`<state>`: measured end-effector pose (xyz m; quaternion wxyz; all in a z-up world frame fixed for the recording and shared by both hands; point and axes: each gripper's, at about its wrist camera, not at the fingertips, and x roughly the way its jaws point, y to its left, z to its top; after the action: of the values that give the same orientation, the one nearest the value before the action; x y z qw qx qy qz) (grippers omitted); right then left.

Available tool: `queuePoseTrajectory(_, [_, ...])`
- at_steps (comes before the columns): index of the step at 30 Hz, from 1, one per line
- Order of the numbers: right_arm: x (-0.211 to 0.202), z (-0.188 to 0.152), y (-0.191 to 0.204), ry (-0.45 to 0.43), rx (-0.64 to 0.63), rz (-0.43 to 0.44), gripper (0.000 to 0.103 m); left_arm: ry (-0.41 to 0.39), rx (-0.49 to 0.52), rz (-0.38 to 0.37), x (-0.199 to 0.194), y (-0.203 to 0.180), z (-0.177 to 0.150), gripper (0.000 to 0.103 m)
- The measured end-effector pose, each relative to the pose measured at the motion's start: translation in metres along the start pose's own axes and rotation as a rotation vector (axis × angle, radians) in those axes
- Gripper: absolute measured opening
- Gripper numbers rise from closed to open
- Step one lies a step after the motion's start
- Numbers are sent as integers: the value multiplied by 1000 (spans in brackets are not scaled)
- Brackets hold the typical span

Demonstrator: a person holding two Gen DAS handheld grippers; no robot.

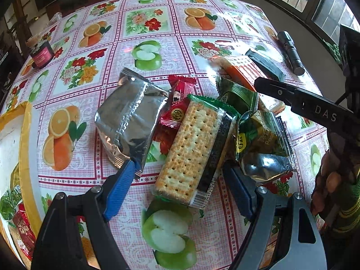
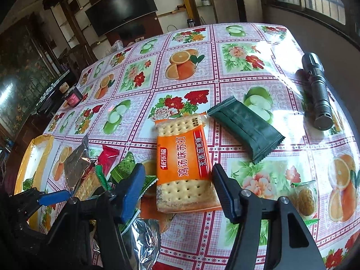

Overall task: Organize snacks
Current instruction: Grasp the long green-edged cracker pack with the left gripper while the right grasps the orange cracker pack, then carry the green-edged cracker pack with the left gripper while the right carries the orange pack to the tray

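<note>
Both tongs are spread wide and gripping nothing — the left gripper straddles the green-edged cracker pack in the snack pile. The right gripper brackets the orange cracker pack, lying flat on the fruit-print tablecloth just beside a dark green packet.

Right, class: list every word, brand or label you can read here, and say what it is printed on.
"DAS": right gripper arm.
"优乐福", "鸡汤味苏打", "无添加蔗糖": orange cracker pack.
"peas": green snack bag; its yellow logo is too distorted to read.
Pink jar label: too small to read.
</note>
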<state>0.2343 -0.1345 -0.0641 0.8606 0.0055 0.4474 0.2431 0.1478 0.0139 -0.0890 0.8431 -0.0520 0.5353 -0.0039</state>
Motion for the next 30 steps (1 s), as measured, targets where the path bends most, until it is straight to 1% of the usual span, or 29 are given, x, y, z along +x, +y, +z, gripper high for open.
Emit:
queuePoseTrajectory(5, [18, 3, 0, 35, -32, -30, 57, 4, 26, 16, 8, -6, 0, 81])
queuePoseTrajectory(7, [21, 6, 2, 33, -46, -42, 57, -3, 31, 21, 7, -6, -1, 80])
queuePoseTrajectory(8, [22, 7, 3, 35, -52, -47, 57, -7, 31, 22, 7, -6, -1, 78])
queuePoseTrajectory(9, [22, 7, 4, 36, -59, -55, 54, -13, 33, 30, 6, -6, -2, 70])
queuePoseTrajectory(10, [22, 7, 5, 38, -66, -62, 54, -17, 36, 36, 5, -6, -2, 59])
queuePoseTrajectory(11, [21, 6, 6, 40, -68, -64, 54, -21, 38, 38, 3, -7, -3, 57])
queuePoseTrajectory(12, [20, 5, 6, 42, -64, -58, 54, -19, 35, 22, 2, -6, -3, 51])
queuePoseTrajectory(13, [17, 3, 6, 40, -60, -48, 53, -20, 30, 12, 0, -5, -4, 50])
queuePoseTrajectory(16, [3, -2, 8, 9, -43, -40, 53, -24, 19, 20, -4, -3, -10, 49])
queuePoseTrajectory(21, [-39, -14, 9, -69, 5, 8, 53, -56, -17, 2, -29, 3, -25, 48])
queuePoseTrajectory(25, [-73, -26, 13, -112, 40, 78, 53, -95, -44, 2, -55, 8, -40, 48])
queuePoseTrajectory(27, [-85, -33, 19, -123, 50, 114, 53, -114, -62, 10, -67, 11, -49, 48])
queuePoseTrajectory(30, [-96, -42, 33, -124, 36, 152, 53, -140, -78, 51, -84, 14, -61, 48])
